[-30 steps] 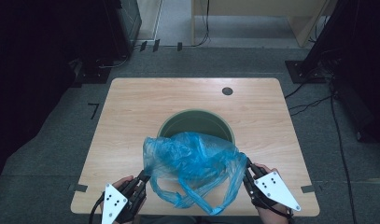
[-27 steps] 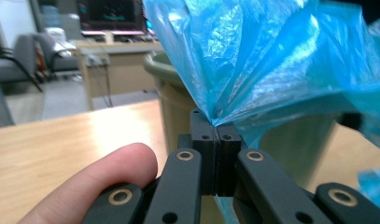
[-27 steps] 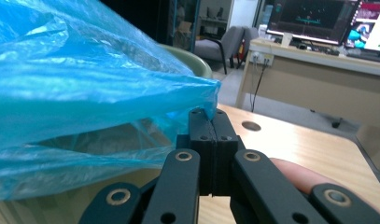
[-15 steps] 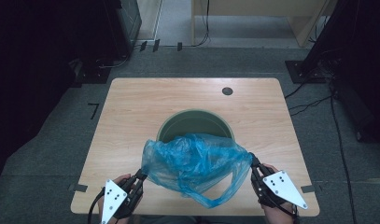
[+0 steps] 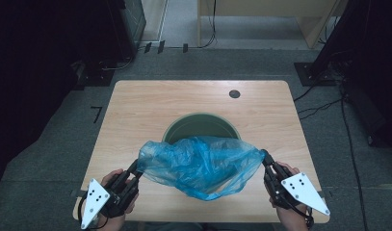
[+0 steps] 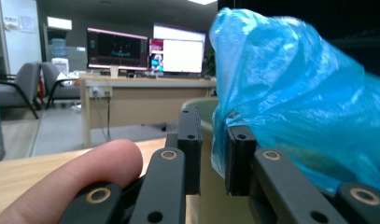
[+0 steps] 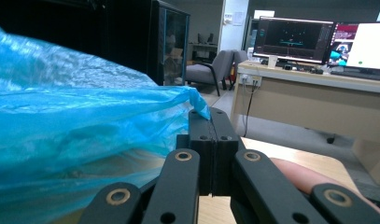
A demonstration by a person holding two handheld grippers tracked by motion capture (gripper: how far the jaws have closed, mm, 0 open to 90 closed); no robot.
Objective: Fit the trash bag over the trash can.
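1. Blue plastic bag (image 5: 203, 166) hangs stretched over counter (image 5: 136, 110), its long axis running left–right, just on the person's side of the green bin (image 5: 201, 126).
2. Right gripper (image 7: 209, 122): fingers pressed together, pinching bag edge.
3. Left gripper (image 6: 214, 135): fingers spread w/ gap; bag drapes against one finger (image 6: 239, 154).
4. Bin lies ahead, approx. equidistant from both.

Green bin (image 5: 202, 126): near half lying hidden under the blue bag (image 5: 203, 163), toward six o'clock. Left gripper (image 5: 136, 169): grip on the bag proving too small to judge. Forearms running off at six o'clock.
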